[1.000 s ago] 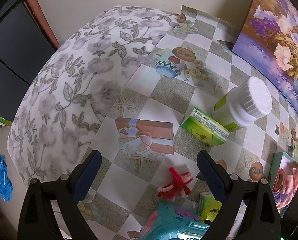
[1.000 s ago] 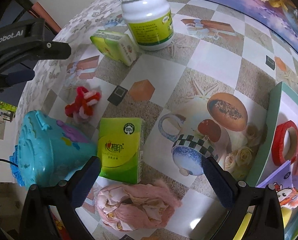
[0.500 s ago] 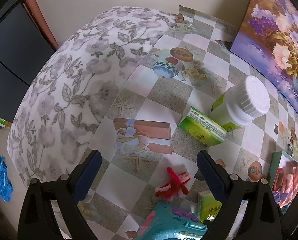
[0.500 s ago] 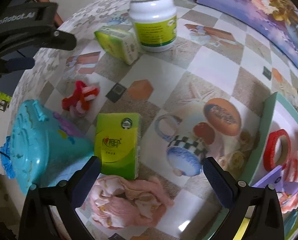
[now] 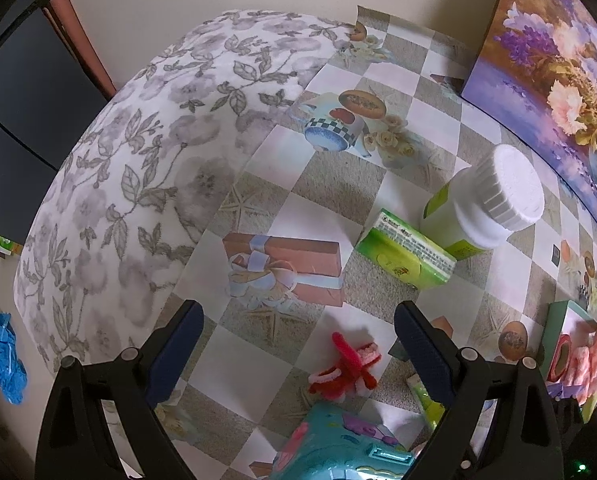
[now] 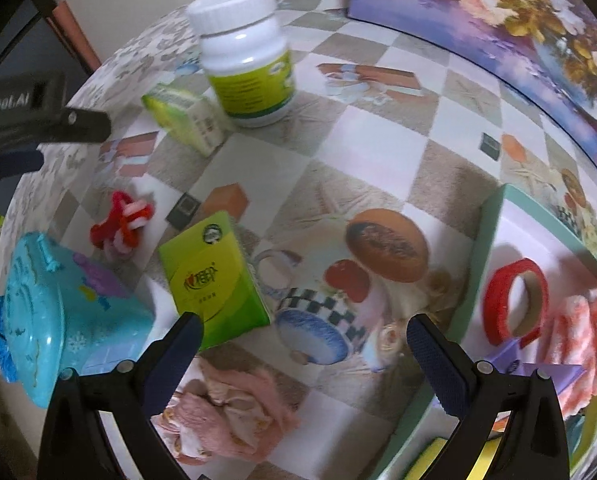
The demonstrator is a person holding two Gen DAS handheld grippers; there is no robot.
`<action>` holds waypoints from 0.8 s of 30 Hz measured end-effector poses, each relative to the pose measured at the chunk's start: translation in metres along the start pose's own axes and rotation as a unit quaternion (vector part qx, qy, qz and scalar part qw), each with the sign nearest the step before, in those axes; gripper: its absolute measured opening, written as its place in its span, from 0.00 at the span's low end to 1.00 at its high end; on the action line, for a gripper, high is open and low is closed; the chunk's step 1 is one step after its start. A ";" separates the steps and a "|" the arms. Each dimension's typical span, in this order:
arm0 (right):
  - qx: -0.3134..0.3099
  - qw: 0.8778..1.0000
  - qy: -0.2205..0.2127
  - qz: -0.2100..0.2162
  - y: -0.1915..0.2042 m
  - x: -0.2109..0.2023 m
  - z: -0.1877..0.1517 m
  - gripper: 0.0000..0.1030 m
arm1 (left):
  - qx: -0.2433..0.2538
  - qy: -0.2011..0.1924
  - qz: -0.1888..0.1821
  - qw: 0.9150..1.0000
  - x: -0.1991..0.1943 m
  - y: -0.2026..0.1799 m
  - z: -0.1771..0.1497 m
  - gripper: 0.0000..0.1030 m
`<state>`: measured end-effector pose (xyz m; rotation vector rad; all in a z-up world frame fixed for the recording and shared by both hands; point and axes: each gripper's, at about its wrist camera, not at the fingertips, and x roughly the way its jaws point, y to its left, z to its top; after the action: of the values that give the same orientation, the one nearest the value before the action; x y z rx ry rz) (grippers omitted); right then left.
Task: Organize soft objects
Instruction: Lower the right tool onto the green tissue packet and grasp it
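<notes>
We hold both grippers above the desk [image 6: 370,148], tilted downward, jaws spread and empty. Our right gripper [image 6: 304,332] hangs over the pink cloth [image 6: 226,416] beside the green tissue pack [image 6: 214,276]; our left gripper [image 5: 298,320] hangs near the red-and-pink yarn toy [image 5: 346,368].

Bottle [image 6: 246,60] upright at far side of bench [image 6: 378,152], small box [image 6: 186,120] just left of it. Tissue pack [image 6: 214,276] nearer, pipe-cleaner toy [image 6: 122,224] to its left, plastic toy case [image 6: 54,320] further left. Crumpled cloth [image 6: 226,412] nearest. Tray [image 6: 486,248] at right, tape roll [image 6: 514,300] inside.
</notes>
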<state>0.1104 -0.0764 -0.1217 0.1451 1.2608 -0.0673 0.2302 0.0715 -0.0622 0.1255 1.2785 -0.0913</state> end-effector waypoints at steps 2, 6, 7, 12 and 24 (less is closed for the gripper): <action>0.000 1.000 -0.003 -0.002 -0.003 -0.003 0.002 1.00 | 0.001 0.004 -0.001 1.000 0.002 -0.001 -0.001 0.93; -0.013 1.000 -0.010 0.022 0.004 -0.006 0.006 1.00 | 0.002 0.006 -0.002 1.000 0.004 -0.002 -0.001 0.93; -0.021 0.999 -0.010 0.028 0.007 -0.007 0.007 1.00 | 0.001 0.006 -0.002 1.000 0.005 -0.002 -0.001 0.93; -0.056 0.998 -0.014 0.031 0.021 -0.007 0.006 0.91 | -0.001 0.006 -0.004 1.000 0.005 -0.001 -0.001 0.93; -0.069 0.996 -0.021 0.043 0.041 -0.004 -0.001 0.59 | -0.004 0.014 -0.005 1.000 0.012 0.002 -0.001 0.93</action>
<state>0.1134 -0.0353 -0.1152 0.0788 1.2107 0.0911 0.2327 0.0733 -0.0740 0.1144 1.3071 -0.0925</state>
